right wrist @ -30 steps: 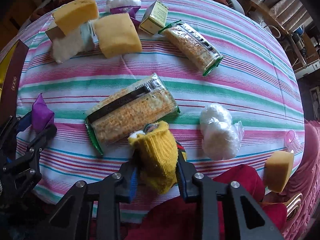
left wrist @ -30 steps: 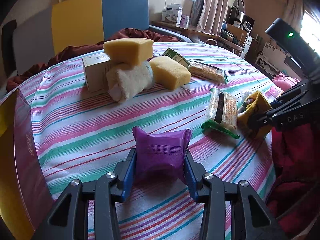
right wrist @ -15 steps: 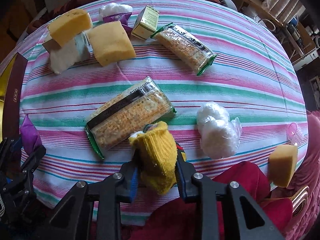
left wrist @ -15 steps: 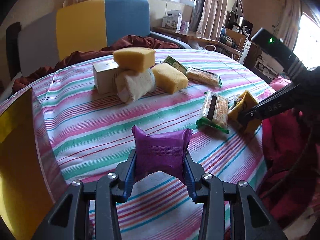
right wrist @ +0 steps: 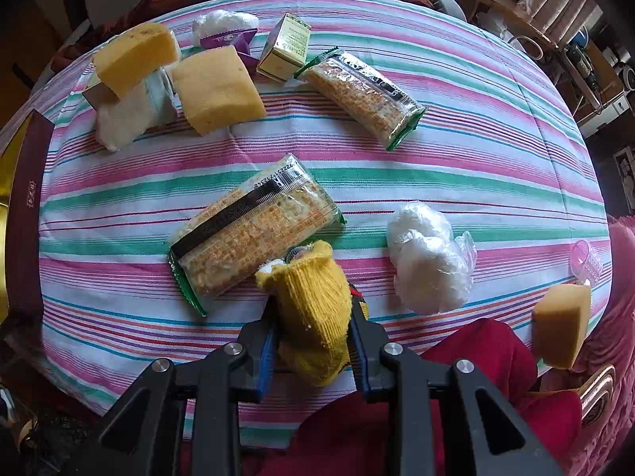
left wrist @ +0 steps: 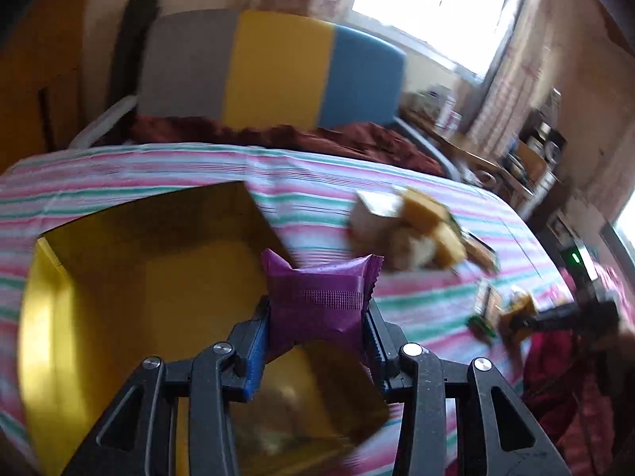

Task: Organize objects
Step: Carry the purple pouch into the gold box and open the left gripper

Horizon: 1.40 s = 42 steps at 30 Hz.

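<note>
My left gripper (left wrist: 317,317) is shut on a purple snack packet (left wrist: 317,301) and holds it in the air over the right side of an open yellow-gold box (left wrist: 131,297). My right gripper (right wrist: 313,329) is shut on a yellow knitted sock (right wrist: 313,309) near the table's front edge, beside a cracker packet (right wrist: 254,230). The right gripper also shows blurred at the right of the left wrist view (left wrist: 516,321).
On the striped tablecloth (right wrist: 436,166) lie yellow sponges (right wrist: 216,89), a second cracker packet (right wrist: 365,97), a small green box (right wrist: 283,45), a white plastic bag (right wrist: 426,263), another purple packet (right wrist: 226,41) and a sponge (right wrist: 561,329) at the right edge. A chair (left wrist: 274,67) stands behind the table.
My left gripper has swung left and lifted with the purple packet, from over the cloth to over the open yellow box. The right gripper has stayed put, still holding the sock.
</note>
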Motion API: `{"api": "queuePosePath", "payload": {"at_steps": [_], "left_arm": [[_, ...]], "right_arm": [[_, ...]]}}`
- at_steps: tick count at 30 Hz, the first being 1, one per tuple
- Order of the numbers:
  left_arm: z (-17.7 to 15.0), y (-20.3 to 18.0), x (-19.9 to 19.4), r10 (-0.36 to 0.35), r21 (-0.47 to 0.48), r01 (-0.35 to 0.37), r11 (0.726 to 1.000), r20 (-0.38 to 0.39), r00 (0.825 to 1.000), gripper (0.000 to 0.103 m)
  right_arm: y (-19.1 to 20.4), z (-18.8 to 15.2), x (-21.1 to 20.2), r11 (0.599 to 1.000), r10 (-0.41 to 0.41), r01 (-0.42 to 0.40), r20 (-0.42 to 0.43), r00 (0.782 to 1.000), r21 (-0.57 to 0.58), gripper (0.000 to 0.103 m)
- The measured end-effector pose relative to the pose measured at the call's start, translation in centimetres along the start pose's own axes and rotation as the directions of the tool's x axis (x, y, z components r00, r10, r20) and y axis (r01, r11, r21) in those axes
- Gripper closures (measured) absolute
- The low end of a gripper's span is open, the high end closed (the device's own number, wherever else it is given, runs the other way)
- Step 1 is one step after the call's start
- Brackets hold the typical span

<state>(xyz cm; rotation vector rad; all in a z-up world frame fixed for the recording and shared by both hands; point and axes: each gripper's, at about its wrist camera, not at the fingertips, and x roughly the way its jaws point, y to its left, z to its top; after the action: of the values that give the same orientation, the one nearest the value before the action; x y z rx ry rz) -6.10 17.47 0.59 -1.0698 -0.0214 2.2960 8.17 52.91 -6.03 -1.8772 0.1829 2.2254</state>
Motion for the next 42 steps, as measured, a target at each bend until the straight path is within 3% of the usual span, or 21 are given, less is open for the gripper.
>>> {"api": "queuePosePath", "payload": {"at_steps": [4,8,13,21,26,31,35,38,42], "left_arm": [[1.2,7.7,0.2,0.163,-0.096,-0.165,0.982,-0.022,0.986,0.060],[1.7,14.0,1.9,0.239,-0.205,-0.256,0.945,-0.103,0.965,0.060],[1.9,17.5,4.1,0.314,-0.245,-0.343,0.907,-0.152,0.937,0.059],[2.7,19.3,6.3,0.393,-0.247,-0.425,0.871,-0.171,0.904,0.055],[3.3,19.6,6.9,0.428,-0.212,-0.453,0.866,-0.156,0.890,0.048],[3.5,19.4,6.4,0.420,-0.214,-0.442,0.871,-0.142,0.896,0.037],[3.1,19.0,5.0,0.409,-0.235,-0.426,0.874,-0.120,0.905,0.037],[2.3,17.6,3.2,0.440,-0.208,-0.449,0.869,-0.088,0.894,0.037],[0.6,15.2,0.3,0.421,-0.197,-0.420,0.886,-0.038,0.906,0.035]], "right_arm": [[0.1,0.3,-0.1,1.000,-0.004,0.004,0.010,1.000,0.001,0.072],[0.2,1.0,0.8,1.000,0.000,0.000,0.010,1.000,0.003,0.072],[-0.3,1.3,0.9,1.000,0.002,-0.002,0.008,1.000,0.005,0.072],[-0.3,0.6,0.2,1.000,0.002,-0.002,0.005,1.000,0.006,0.072],[-0.2,0.6,0.2,1.000,0.001,-0.001,0.004,1.000,0.005,0.072],[-0.2,1.0,0.3,1.000,0.002,-0.002,0.005,1.000,0.005,0.072],[-0.2,0.9,0.6,1.000,0.004,-0.004,0.007,1.000,0.003,0.072],[0.2,0.6,0.2,1.000,0.003,-0.003,0.008,1.000,0.000,0.072],[0.0,0.7,0.3,1.000,0.001,-0.001,0.006,1.000,-0.008,0.072]]}}
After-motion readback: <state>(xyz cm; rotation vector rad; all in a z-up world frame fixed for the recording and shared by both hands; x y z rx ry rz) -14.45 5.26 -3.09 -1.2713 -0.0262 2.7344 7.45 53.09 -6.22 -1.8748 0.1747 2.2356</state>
